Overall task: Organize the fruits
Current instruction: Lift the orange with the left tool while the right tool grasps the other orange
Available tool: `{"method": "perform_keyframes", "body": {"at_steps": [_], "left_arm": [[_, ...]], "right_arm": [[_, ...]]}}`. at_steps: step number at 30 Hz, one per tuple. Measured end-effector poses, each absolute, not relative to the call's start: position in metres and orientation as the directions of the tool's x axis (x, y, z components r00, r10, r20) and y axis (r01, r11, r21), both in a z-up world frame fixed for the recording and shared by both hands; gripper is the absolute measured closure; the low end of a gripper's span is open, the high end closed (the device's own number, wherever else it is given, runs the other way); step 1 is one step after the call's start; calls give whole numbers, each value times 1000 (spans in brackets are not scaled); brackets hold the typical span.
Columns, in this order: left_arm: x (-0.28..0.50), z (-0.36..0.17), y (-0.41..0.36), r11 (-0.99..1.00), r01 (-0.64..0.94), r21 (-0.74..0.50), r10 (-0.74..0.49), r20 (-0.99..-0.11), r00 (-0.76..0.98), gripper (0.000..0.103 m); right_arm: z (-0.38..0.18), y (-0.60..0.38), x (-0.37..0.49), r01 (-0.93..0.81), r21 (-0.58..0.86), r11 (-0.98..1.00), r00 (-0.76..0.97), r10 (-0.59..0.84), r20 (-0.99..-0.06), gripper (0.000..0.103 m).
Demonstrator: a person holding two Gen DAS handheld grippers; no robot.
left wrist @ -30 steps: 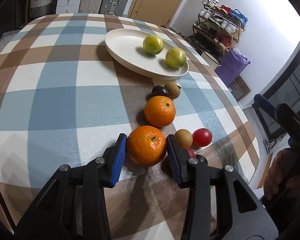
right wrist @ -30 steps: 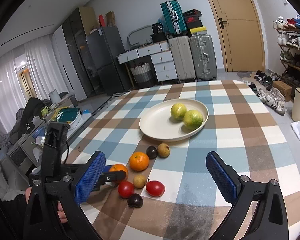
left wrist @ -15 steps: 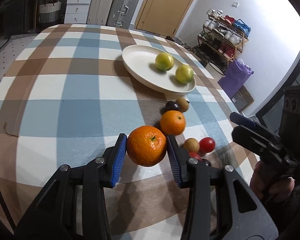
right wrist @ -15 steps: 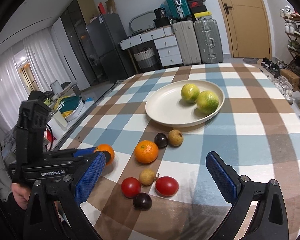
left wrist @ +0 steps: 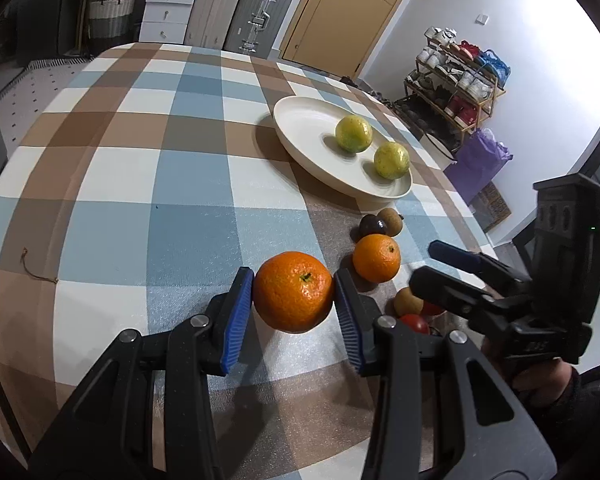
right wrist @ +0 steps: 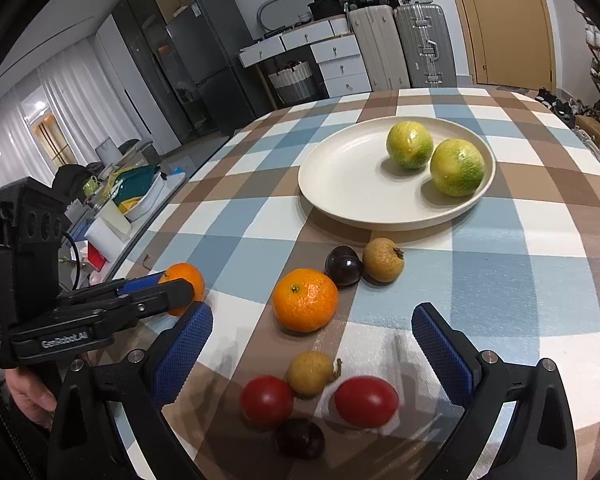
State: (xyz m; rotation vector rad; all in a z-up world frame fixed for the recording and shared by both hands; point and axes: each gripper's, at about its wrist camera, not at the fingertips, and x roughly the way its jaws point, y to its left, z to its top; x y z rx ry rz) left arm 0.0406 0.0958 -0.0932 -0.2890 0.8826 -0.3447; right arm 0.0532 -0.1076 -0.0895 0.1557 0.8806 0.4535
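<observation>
The left claw [left wrist: 294, 292] is clamped on an orange [left wrist: 293, 291], held clear above the checked worktop [left wrist: 140, 184], its blue pads pressing the fruit from both sides. The right claw [right wrist: 312, 344] hangs with its fingers wide apart and nothing between them, above a cluster of small fruit at the near edge.

In the right wrist view, a second orange [right wrist: 305, 300] sits on the worktop ahead of that claw. Just beyond it lie a dark plum [right wrist: 343, 266] and a tan longan [right wrist: 383, 259], touching each other. Nearer are another longan [right wrist: 310, 373], two red tomatoes [right wrist: 266, 400] [right wrist: 366, 401] on either side of it, and a second dark plum [right wrist: 300, 438] nearest of all.

Farther off stands a cream plate [right wrist: 340, 176] holding two green-yellow citrus fruits [right wrist: 409, 145] [right wrist: 457, 167] side by side on its right half. The loose fruit lies between the claws and the plate.

Behind the worktop are suitcases [right wrist: 420, 44], white drawers [right wrist: 336, 60] and a wooden door [right wrist: 504, 20].
</observation>
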Motion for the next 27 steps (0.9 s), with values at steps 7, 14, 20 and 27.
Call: {"method": "perform_keyframes", "body": {"at_steps": [7, 14, 20, 27], "left_arm": [[46, -93, 98, 899, 188, -395, -426, -692, 583, 65], [49, -98, 103, 890, 183, -417, -440, -686, 579, 65], [52, -100, 107, 888, 176, -424, -442, -687, 577, 65], [53, -93, 107, 889, 173, -424, -438, -682, 586, 65]], "right_arm": [[-96, -102, 65, -275, 288, 917, 545, 395, -739, 6], [-103, -93, 71, -272, 273, 923, 519, 379, -766, 21], [-106, -82, 72, -304, 266, 915, 498, 390, -774, 47], [-104, -88, 68, -327, 305, 895, 500, 437, -747, 63]]}}
